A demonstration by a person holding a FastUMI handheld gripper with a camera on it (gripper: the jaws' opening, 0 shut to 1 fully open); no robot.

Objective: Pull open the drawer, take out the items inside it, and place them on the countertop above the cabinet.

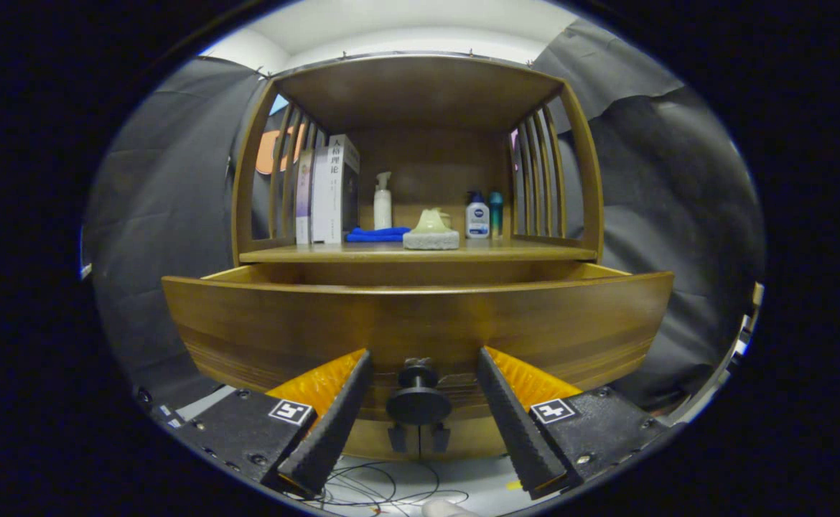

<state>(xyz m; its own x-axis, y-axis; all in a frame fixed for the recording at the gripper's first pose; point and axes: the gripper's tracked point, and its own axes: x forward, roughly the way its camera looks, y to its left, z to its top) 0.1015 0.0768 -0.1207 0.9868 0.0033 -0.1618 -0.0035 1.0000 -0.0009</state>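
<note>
I have the gripper level with the drawer front, fingers spread wide and gripping nothing. The drawer's round dark knob sits in the gap between the two fingers, roughly centred, with clear space on each side, so neither finger touches it. The drawer stands pulled out from the cabinet: its front panel is forward of the carcass and I see the top edges of both side walls running back to the shelf board. From this low angle the front panel hides the drawer's inside, so I can't tell what lies in it. Above the drawer is the countertop, already carrying things well beyond the fingers: upright books at the left against the slatted side, a white pump bottle beside them, a blue cloth lying flat in front of that bottle, a pale green object on a grey block near the middle, then a small white bottle with a blue cap and a teal bottle just beside it on the right. Black cloth hangs on both sides of the cabinet. Below the fingers, thin dark wires lie on a light floor, and something pale sits near them, possibly a fingertip, too cropped to say.
</note>
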